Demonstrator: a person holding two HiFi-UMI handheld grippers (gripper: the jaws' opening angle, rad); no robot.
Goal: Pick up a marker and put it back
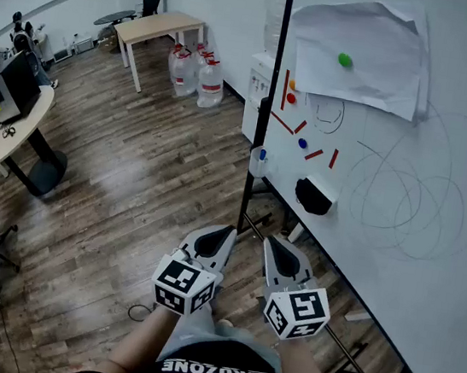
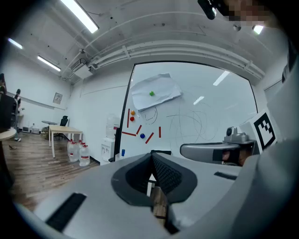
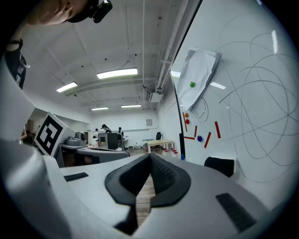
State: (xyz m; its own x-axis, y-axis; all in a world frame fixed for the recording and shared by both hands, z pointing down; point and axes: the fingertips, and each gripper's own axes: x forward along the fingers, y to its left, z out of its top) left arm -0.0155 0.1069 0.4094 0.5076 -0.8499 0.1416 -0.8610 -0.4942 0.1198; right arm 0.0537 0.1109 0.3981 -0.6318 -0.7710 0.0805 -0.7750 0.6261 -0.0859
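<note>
The whiteboard [image 1: 431,252] stands to my right, covered in thin scribbled loops. Red marker-like sticks [image 1: 314,154] cling to it near a blue magnet [image 1: 301,143] and a black eraser [image 1: 313,197]. A blue-capped marker [image 1: 261,154] stands in a small holder at the board's left edge. My left gripper [image 1: 227,232] and right gripper [image 1: 271,242] hang side by side low in front of me, short of the board. Both are shut with nothing between the pads. In the right gripper view the red sticks [image 3: 217,130] and eraser [image 3: 219,165] lie ahead to the right.
A crumpled paper sheet [image 1: 364,57] hangs under a green magnet [image 1: 344,60]. A water dispenser [image 1: 260,86] and water jugs [image 1: 199,75] stand behind the board. A wooden table [image 1: 157,26] is at the back and a round desk [image 1: 8,137] to the left. The board's stand bars [image 1: 258,228] cross the floor near my grippers.
</note>
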